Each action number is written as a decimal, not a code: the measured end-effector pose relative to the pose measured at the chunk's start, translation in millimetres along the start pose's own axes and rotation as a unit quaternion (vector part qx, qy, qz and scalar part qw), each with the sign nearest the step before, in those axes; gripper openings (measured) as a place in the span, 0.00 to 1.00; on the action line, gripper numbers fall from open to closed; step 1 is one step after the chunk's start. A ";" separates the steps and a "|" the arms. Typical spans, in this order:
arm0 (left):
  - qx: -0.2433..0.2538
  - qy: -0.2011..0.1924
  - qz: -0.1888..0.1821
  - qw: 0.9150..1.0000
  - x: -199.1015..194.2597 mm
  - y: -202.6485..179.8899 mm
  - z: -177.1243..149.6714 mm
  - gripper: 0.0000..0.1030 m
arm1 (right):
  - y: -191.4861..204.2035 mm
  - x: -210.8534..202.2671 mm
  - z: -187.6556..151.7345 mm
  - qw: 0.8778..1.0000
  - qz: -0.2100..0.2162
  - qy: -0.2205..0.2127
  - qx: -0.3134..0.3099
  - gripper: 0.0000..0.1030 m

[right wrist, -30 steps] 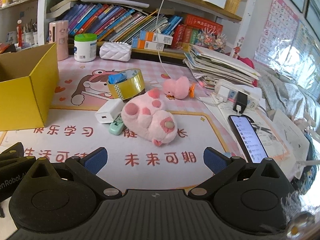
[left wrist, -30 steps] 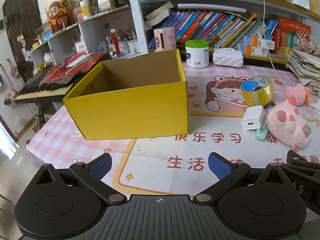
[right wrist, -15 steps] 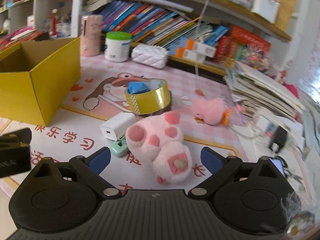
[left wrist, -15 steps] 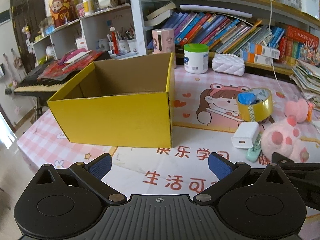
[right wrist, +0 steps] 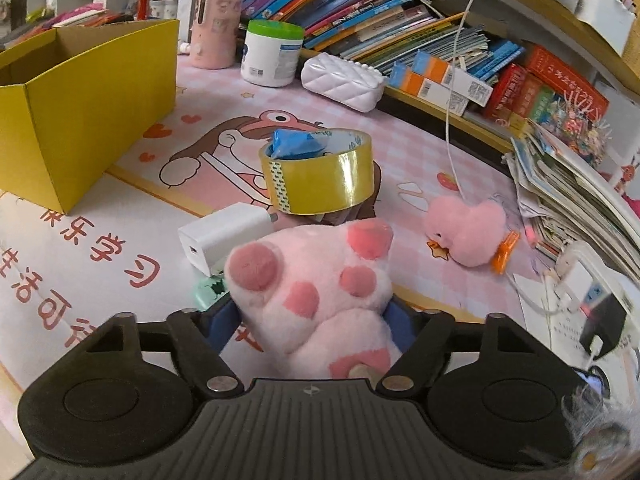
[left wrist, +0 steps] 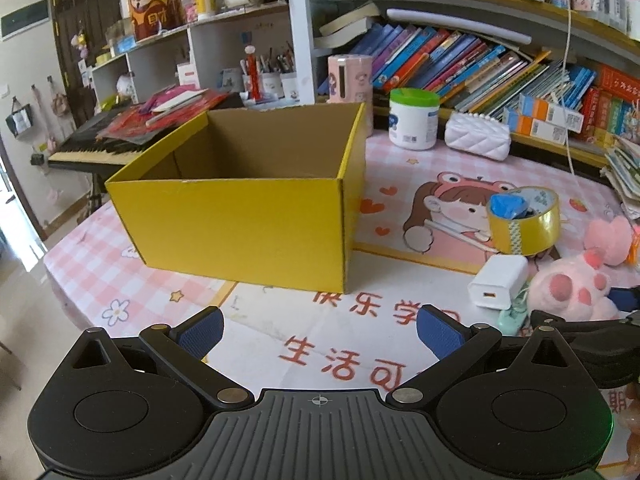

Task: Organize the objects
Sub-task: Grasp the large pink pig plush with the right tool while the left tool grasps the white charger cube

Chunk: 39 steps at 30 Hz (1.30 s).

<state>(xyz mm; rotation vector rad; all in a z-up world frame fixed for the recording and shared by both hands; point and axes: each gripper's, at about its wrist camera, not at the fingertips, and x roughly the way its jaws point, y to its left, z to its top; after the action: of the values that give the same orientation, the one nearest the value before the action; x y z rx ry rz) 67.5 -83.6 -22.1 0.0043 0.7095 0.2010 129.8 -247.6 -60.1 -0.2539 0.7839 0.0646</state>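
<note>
Straddling: right gripper (right wrist: 310, 316) has its blue fingers (right wrist: 218, 320) set wide on either side of the fluffy pink paw-shaped plush toy (right wrist: 308, 280), low centre of the right view; whether the pads press the fur I cannot tell, so no firm grip is claimed.
Idle hand: left gripper (left wrist: 319, 326) hangs with fingers spread and nothing between them, lower centre of the left view.
Slip risk: soft fur may compress and squirm out if the fingers close shallow.
Snag risk: white square phone charger (right wrist: 224, 236) and small mint-green clip-like item (right wrist: 208, 290) lie just beside the toy's left side; the left finger could drag them along.
Knock risk: yellow roll of packing tape with a blue lump inside (right wrist: 320, 178) sits just behind the toy; pushing forward would shove it.
Box edge: open yellow cardboard box (left wrist: 240, 216), centre of the left view, has tall walls; a low carry would strike the near rim.
Open room: bare printed mat on the bench (left wrist: 280, 332) between box and toy; crowded paper stack (right wrist: 576, 196) at right.
</note>
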 end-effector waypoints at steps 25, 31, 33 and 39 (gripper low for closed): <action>0.062 0.045 -0.115 0.990 34.3 -110.6 8.5 0.64 | -103.0 -62.0 -15.8 0.991 -0.013 -0.064 0.116 0.63; 0.050 0.048 -0.111 0.991 51.7 -119.8 17.1 0.62 | -107.5 -57.1 -12.7 0.991 -0.009 -0.068 0.112 0.63; 0.038 0.054 -0.112 0.991 61.5 -121.0 21.9 0.62 | -109.0 -54.3 -12.3 0.992 -0.006 -0.065 0.110 0.63; 0.019 0.088 -0.115 0.989 92.9 -125.2 27.0 0.62 | -110.1 -50.4 -11.4 0.993 -0.001 -0.063 0.102 0.63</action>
<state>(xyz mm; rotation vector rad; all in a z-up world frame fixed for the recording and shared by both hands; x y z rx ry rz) 176.6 -187.5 -70.7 -0.0589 0.8822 -0.0344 102.9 -355.2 -10.0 -0.0564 0.6587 -0.0005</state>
